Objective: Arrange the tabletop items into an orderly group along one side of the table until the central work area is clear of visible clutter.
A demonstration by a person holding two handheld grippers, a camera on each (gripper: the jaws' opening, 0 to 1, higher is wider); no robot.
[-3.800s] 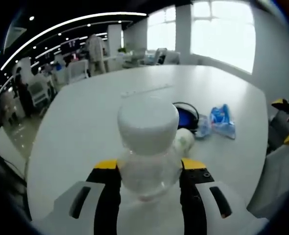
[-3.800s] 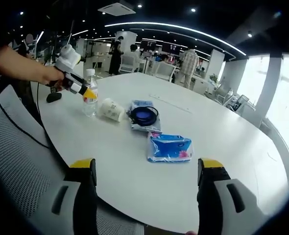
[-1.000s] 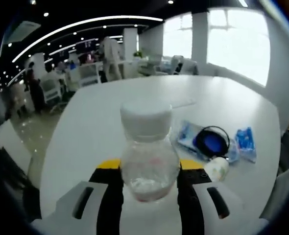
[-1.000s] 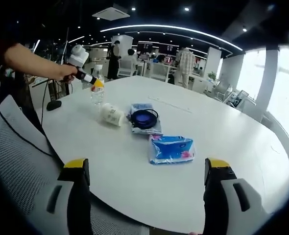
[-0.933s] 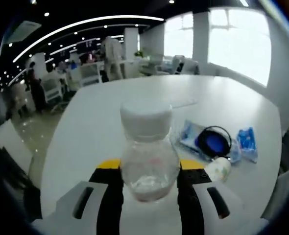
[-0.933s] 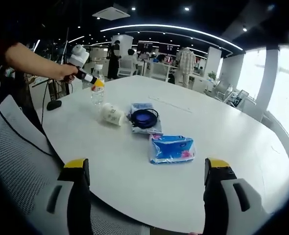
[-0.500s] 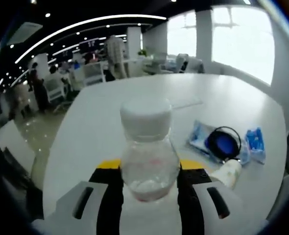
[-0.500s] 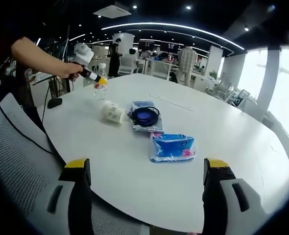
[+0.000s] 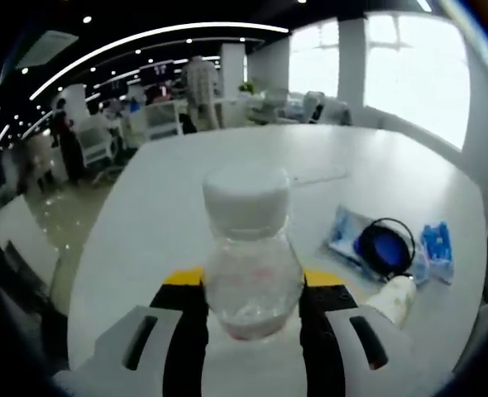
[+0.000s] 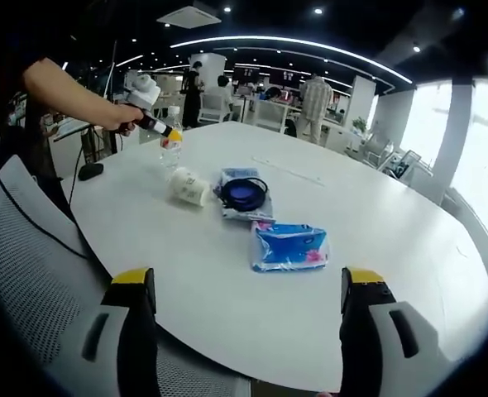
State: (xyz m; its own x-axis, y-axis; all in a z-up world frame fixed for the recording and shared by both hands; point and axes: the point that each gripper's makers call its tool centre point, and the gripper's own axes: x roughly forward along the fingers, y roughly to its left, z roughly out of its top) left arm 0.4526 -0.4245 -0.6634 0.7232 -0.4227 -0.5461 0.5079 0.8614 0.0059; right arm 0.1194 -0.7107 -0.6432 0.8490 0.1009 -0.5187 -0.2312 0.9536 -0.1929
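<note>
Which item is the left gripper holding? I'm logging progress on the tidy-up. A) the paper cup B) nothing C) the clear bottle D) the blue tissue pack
C: the left gripper has its jaws closed on the clear bottle with a white cap.

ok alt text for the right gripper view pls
The right gripper hangs open over a white table; a blue tissue pack, a tipped paper cup and a blue coiled cable lie ahead. Beyond, the left gripper holds a water bottle.
</note>
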